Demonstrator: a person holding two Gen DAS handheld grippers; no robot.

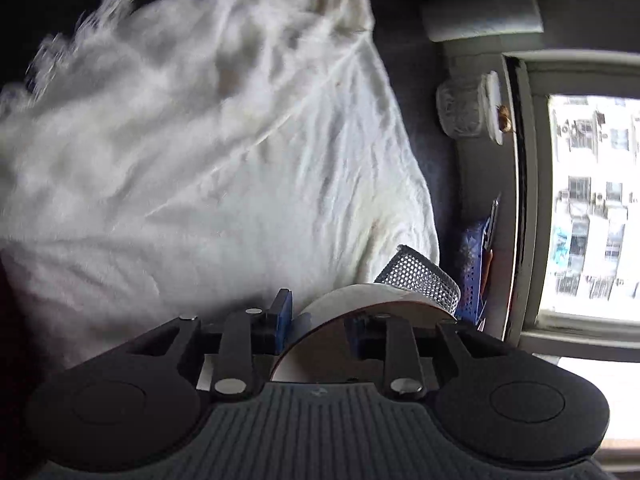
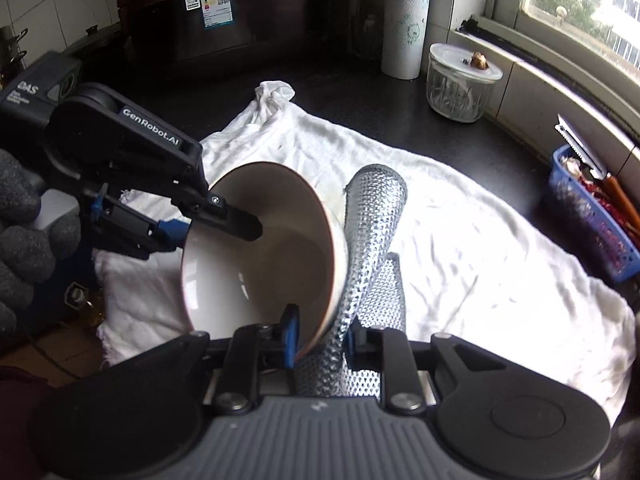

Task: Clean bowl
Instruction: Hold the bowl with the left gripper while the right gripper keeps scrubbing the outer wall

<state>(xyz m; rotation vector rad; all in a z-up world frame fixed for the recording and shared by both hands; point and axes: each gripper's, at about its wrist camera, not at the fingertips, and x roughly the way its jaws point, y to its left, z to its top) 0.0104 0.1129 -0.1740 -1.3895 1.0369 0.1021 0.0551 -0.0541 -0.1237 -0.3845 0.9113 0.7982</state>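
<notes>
A glossy glazed bowl [image 2: 256, 264] meets a silvery woven scouring cloth [image 2: 372, 216] over crumpled white cloth [image 2: 480, 240].

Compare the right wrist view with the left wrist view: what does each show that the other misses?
Only the right wrist view shows the bowl's white inside, the left gripper clamped on its rim, a gloved hand, the paper towel roll and a dark appliance at the back.

Only the left wrist view shows the buildings outside, head-on.

Both show the bowl, the silver mesh cloth in the right gripper, the white towel, the lidded glass jar and the blue basket.
</notes>
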